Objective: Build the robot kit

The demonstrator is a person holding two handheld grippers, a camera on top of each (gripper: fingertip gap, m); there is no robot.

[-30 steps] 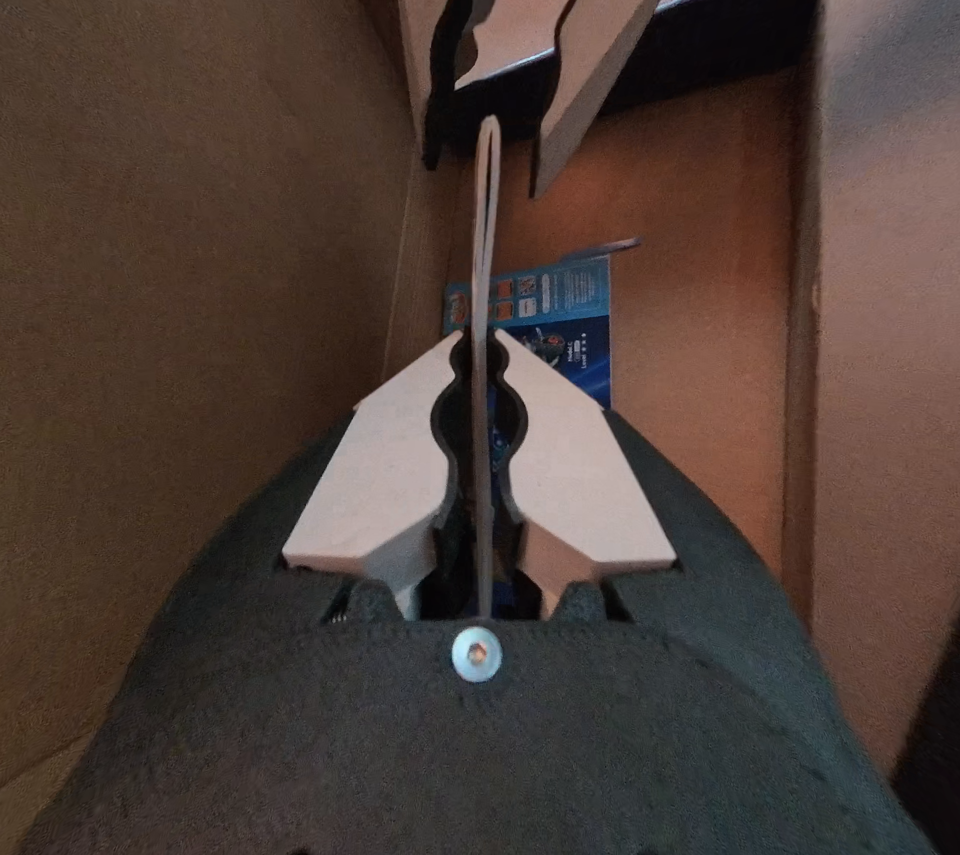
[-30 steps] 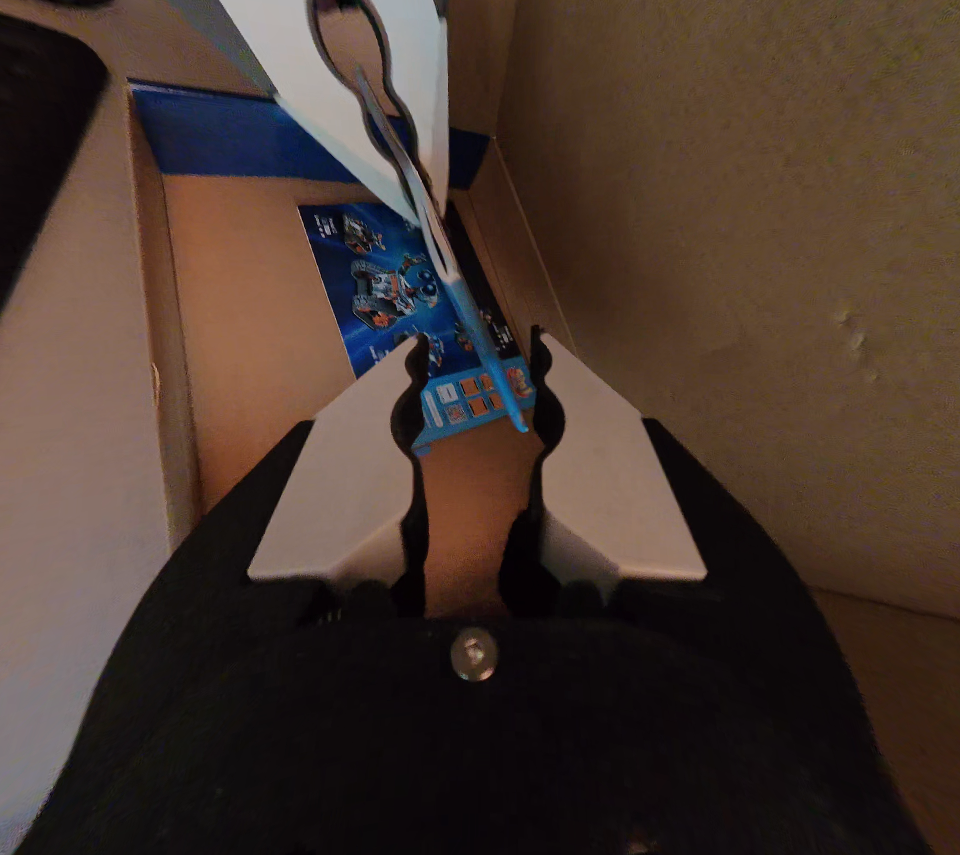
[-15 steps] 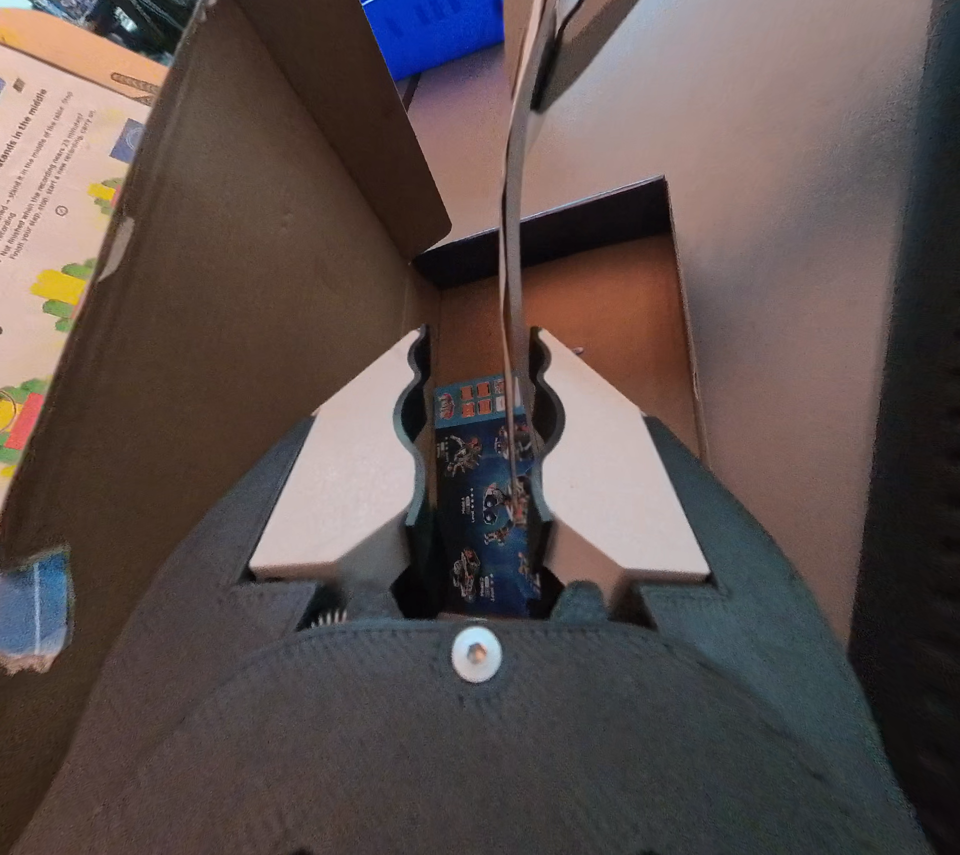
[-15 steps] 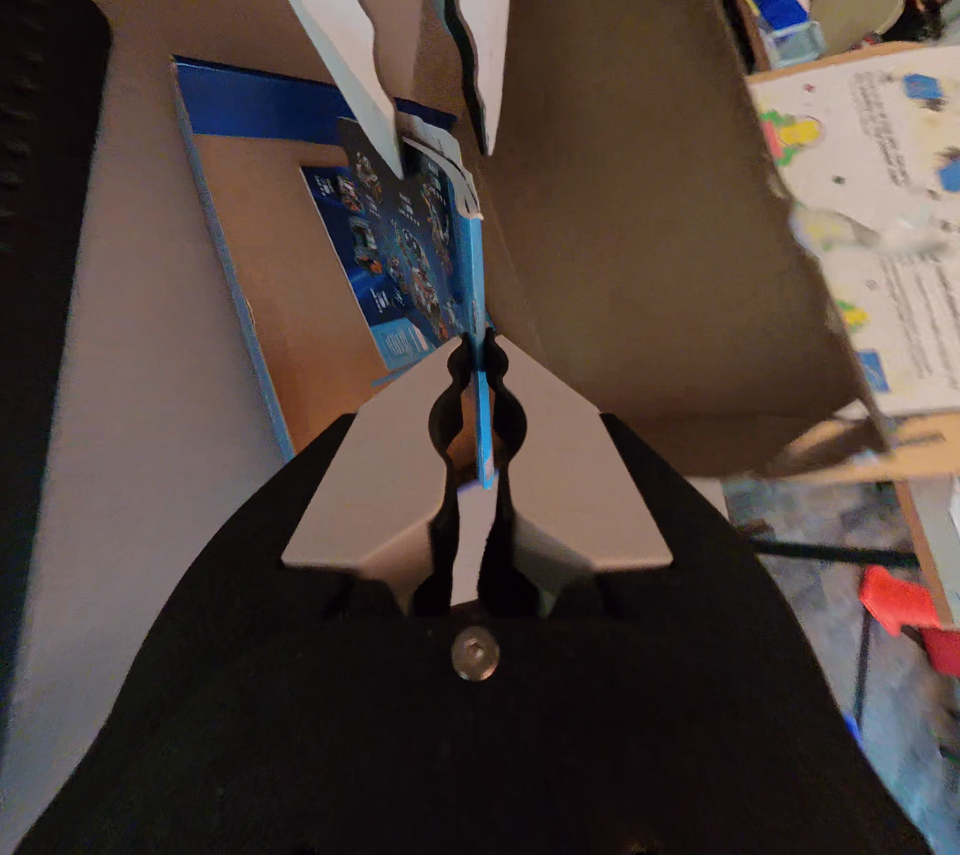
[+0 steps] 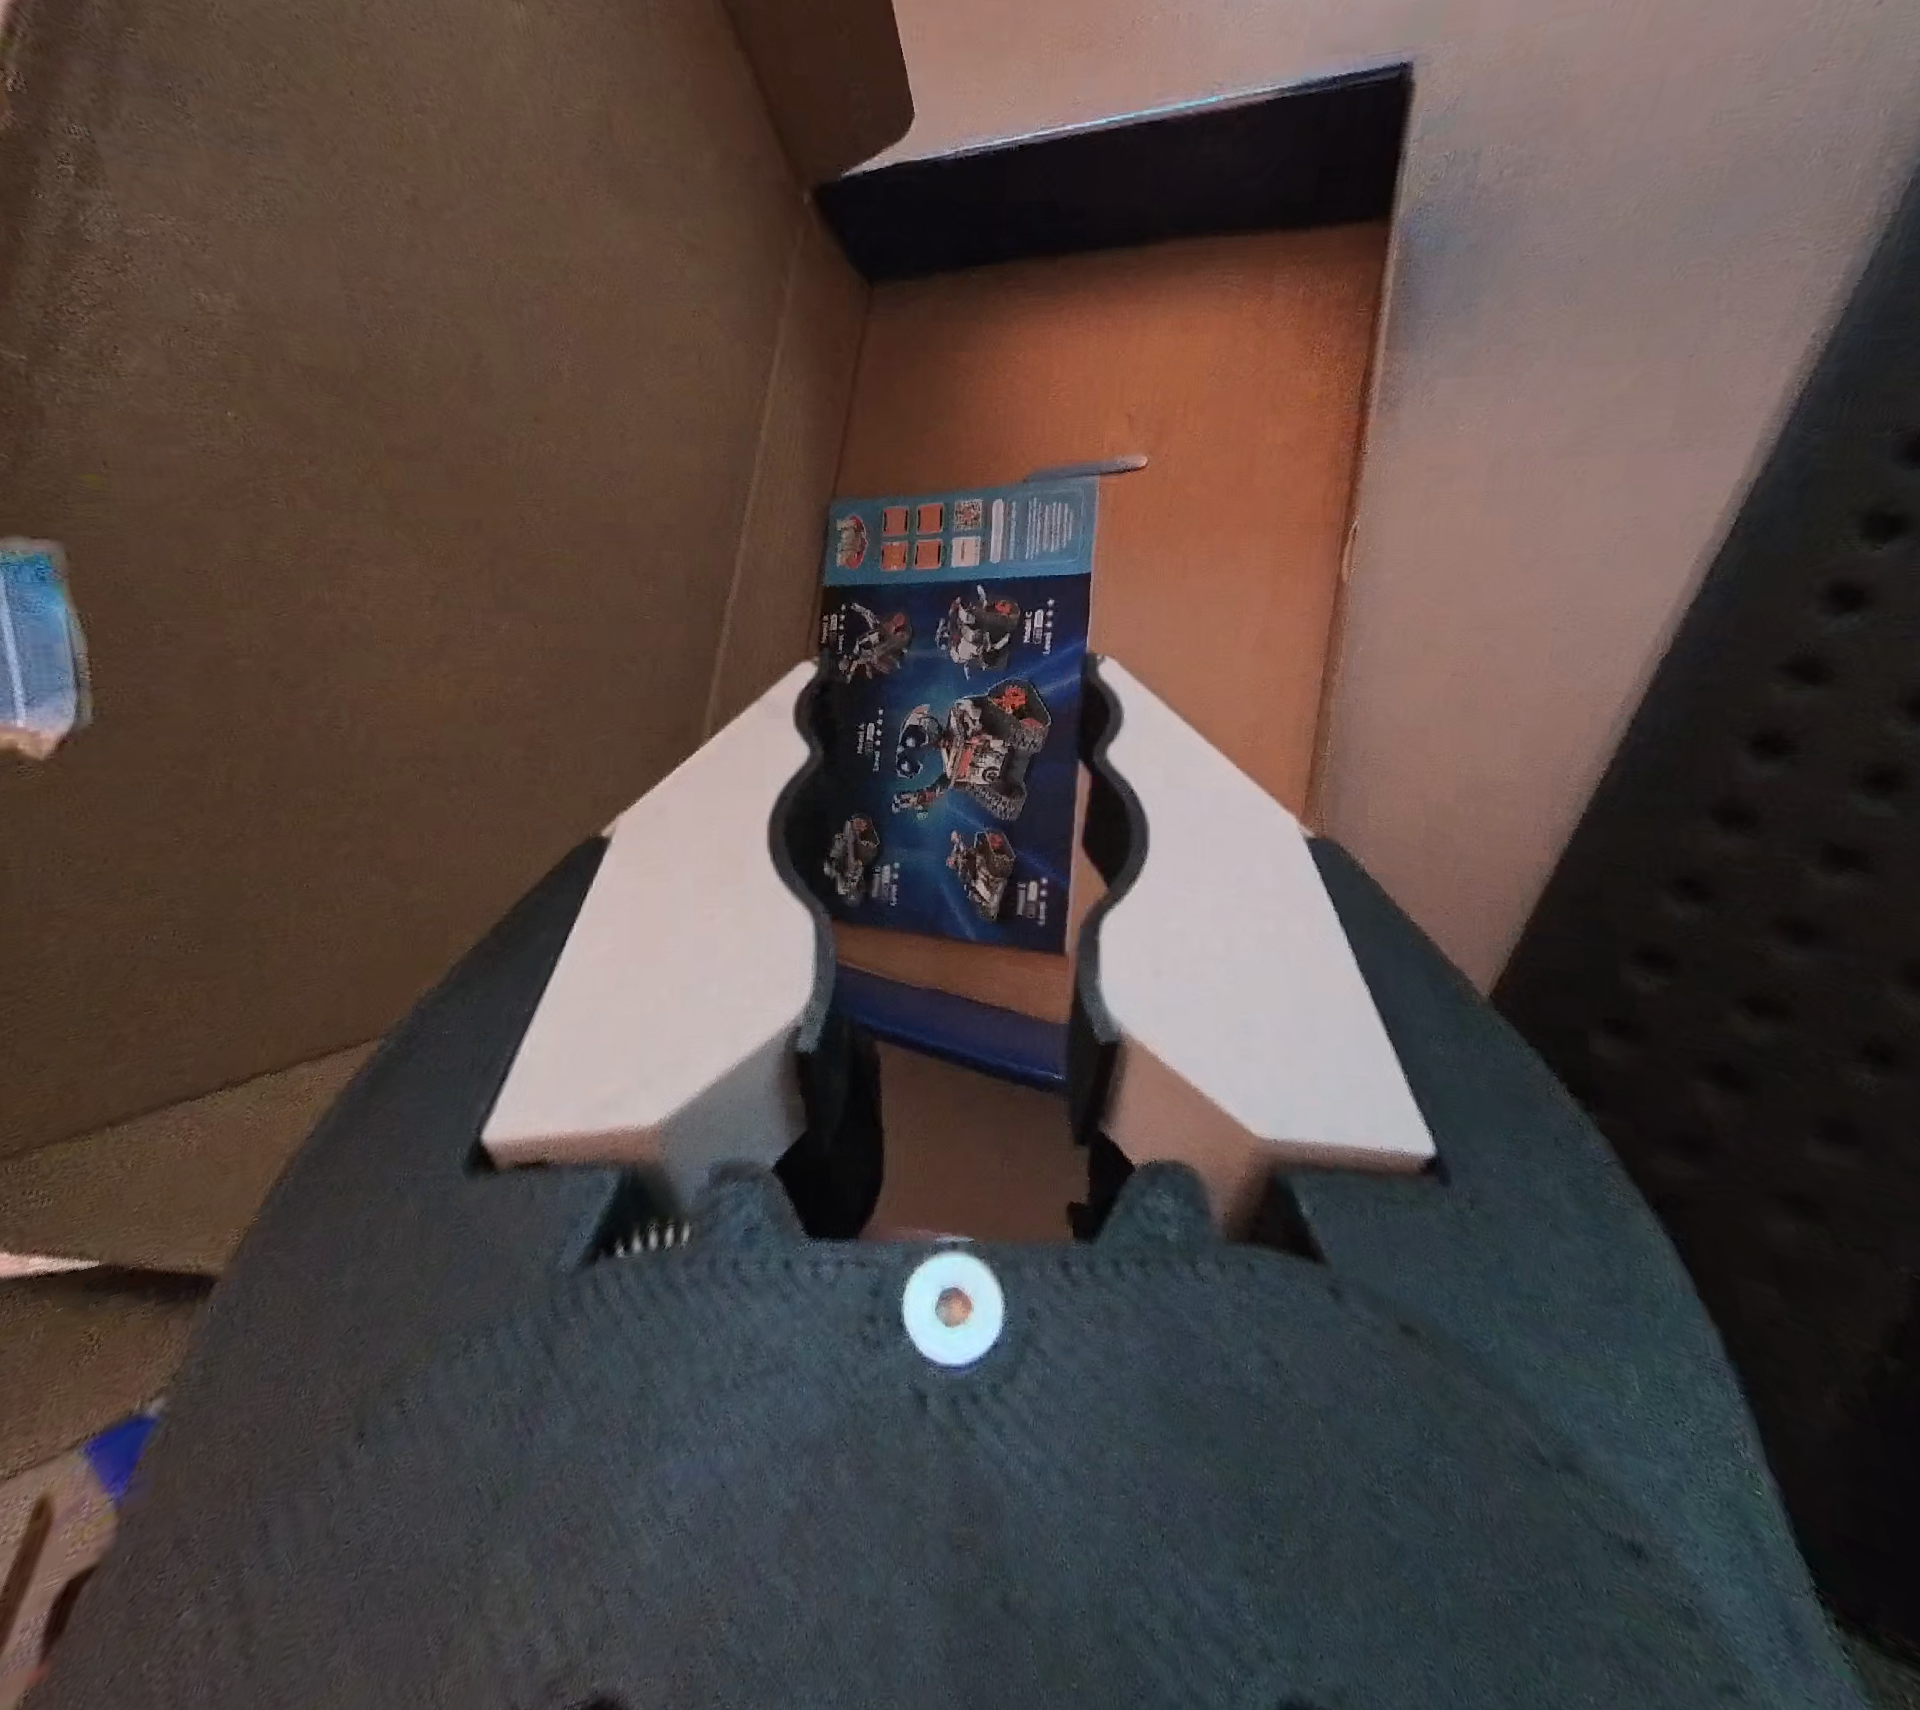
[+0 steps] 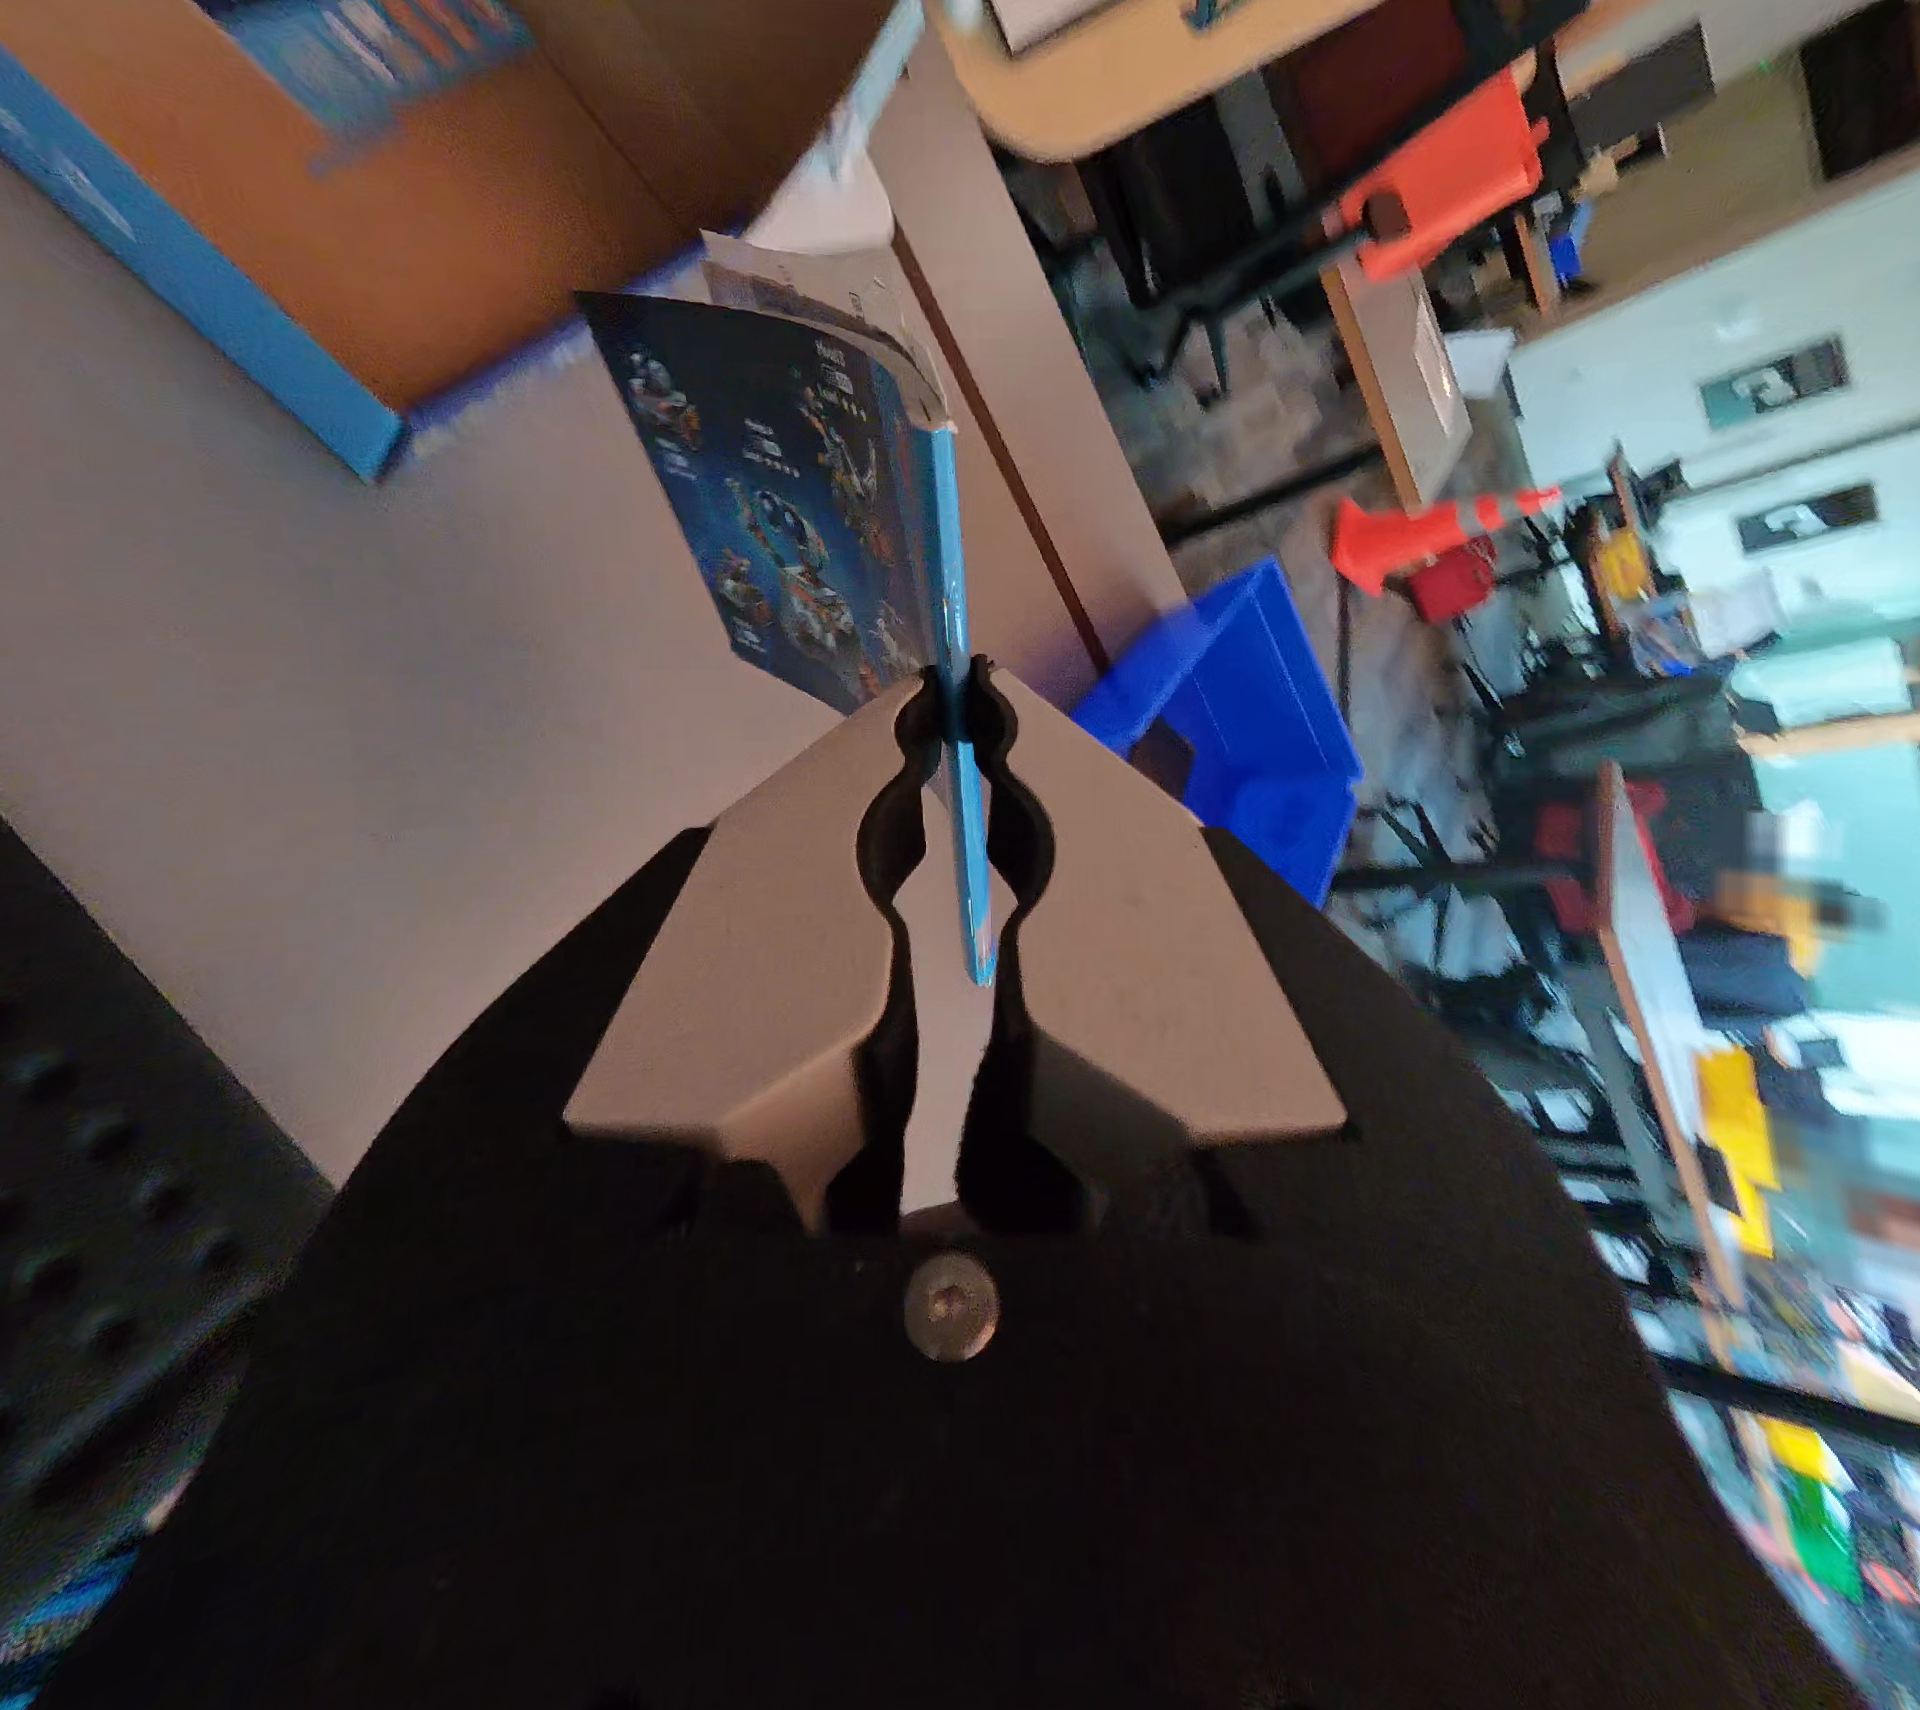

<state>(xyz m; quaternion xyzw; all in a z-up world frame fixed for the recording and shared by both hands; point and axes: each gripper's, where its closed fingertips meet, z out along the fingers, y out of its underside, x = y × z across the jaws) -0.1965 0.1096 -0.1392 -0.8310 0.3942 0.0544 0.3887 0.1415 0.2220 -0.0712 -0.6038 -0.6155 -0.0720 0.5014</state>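
Cardboard box [image 5: 1122, 372], flap raised, with a printed blue booklet [image 5: 956, 725] flat on its floor by the left wall. Left gripper [image 5: 951, 704], jaws apart and empty, hovers above it. Right gripper [image 6: 956, 684] pinches another blue booklet [image 6: 810, 517] edge-on over the pale bench [image 6: 312, 673]; blue bin [image 6: 1236, 725] beyond.

My right gripper's booklet [image 6: 800, 517]: dark blue, light-blue edge.
Box [image 5: 1195, 413] under my left gripper [image 5: 951, 704]: tan inside, blue rim.
Bin [image 6: 1247, 725] beside booklet: bright blue.
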